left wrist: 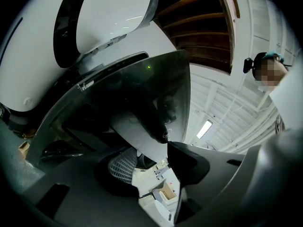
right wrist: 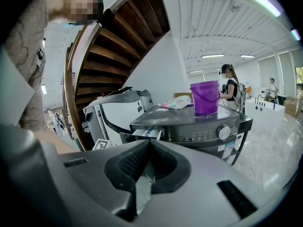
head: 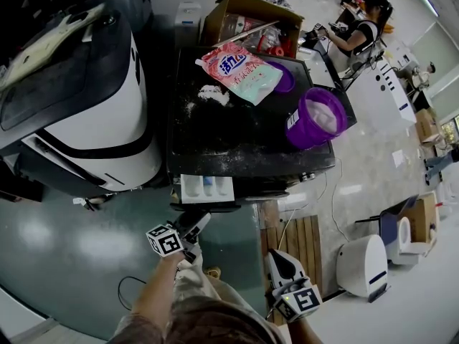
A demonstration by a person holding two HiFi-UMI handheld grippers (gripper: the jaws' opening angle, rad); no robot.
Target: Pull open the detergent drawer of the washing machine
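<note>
Forearm (head: 154, 292) stretches forward, left tool (head: 196, 225) level with jaws apart and empty near open detergent drawer (head: 206, 189); right tool (head: 278, 258) closed.

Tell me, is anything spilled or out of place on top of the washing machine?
Yes. White powder lies scattered on the washing machine's black top, right beside the pink detergent bag, so it looks spilled. The purple bucket stands upright, and nothing else seems tipped.
</note>
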